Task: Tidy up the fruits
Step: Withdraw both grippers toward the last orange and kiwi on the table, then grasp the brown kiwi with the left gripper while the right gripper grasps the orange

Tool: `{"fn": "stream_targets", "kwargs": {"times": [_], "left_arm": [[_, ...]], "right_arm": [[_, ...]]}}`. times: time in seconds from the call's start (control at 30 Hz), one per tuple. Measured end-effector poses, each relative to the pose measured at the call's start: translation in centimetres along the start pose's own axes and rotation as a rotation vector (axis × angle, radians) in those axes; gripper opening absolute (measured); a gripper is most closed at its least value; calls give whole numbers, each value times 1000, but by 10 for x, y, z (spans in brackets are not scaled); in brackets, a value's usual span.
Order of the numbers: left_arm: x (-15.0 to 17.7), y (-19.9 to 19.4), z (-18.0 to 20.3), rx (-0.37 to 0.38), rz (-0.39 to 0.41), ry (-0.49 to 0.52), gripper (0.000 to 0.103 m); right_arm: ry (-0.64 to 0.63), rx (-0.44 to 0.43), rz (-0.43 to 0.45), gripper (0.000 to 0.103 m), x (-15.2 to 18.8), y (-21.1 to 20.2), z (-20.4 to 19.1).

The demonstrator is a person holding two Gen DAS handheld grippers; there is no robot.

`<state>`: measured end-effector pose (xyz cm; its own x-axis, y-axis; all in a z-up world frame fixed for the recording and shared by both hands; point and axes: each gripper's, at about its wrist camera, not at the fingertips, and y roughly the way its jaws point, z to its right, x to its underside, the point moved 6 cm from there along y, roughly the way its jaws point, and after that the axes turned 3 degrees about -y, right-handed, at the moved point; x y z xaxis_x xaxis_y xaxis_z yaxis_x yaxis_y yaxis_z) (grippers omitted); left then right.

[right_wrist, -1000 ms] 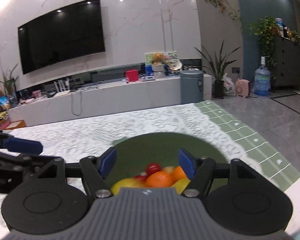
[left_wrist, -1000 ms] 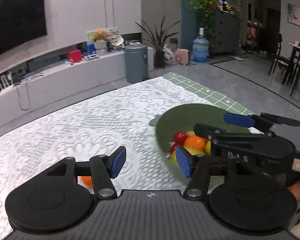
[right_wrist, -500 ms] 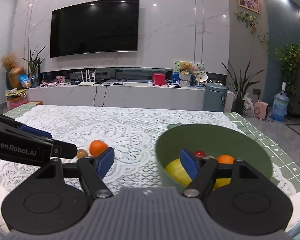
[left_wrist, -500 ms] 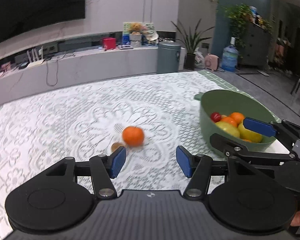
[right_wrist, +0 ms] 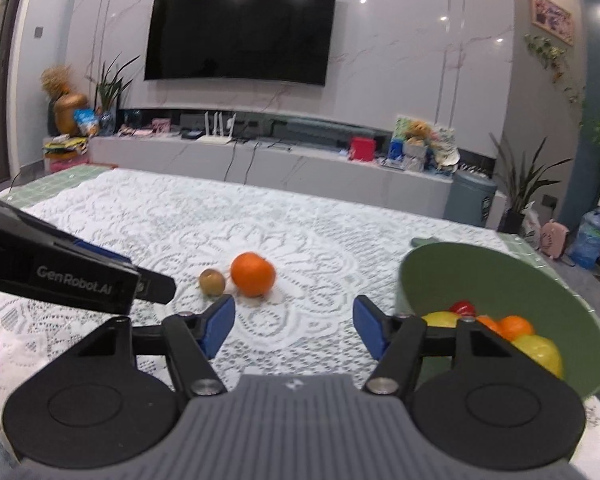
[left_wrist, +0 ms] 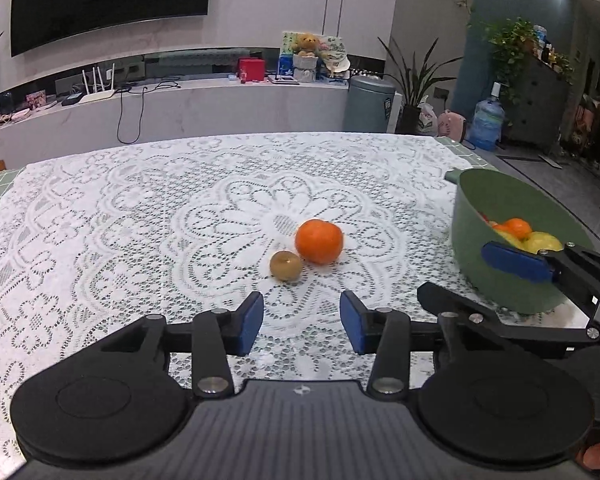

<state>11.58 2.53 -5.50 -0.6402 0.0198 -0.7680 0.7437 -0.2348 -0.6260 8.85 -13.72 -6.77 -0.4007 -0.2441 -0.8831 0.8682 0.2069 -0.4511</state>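
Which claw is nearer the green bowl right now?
Right. The right claw sits beside the green bowl, one finger across its wall. The left claw faces the orange, bowl off to its right.

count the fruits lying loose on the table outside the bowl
2: an orange near the middle of the lace cloth, and a small brown fruit touching its near left side. The rest sit in the green bowl.
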Motion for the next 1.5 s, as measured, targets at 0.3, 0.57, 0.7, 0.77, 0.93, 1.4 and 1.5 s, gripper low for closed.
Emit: {"fn": "stream_targets", "kwargs": {"times": [0.3, 0.57, 0.7, 0.77, 0.93, 1.4, 1.5], "left_arm": [[-4, 16, -7, -23, 32, -19, 49], [-14, 45, -17, 29, -34, -41, 53], [-17, 59, -18, 37, -51, -34, 53], [-18, 66, -18, 38, -59, -29, 53], [-18, 80, -13, 47, -74, 2, 53], [-21, 82, -17, 66, -66, -5, 32], [-25, 74, -21, 54, -54, -20, 32]], "right_arm": [[16, -45, -69, 55, -2, 31, 1], [-39, -69, -100, 49, -1, 54, 0], [-30, -65, -125, 45, 1, 66, 4], [-29, -65, -131, 41, 2, 71, 5], [-46, -69, -139, 40, 4, 80, 3], [-113, -104, -109, 40, -2, 94, -8], [-134, -120, -103, 40, -5, 98, -15]]}}
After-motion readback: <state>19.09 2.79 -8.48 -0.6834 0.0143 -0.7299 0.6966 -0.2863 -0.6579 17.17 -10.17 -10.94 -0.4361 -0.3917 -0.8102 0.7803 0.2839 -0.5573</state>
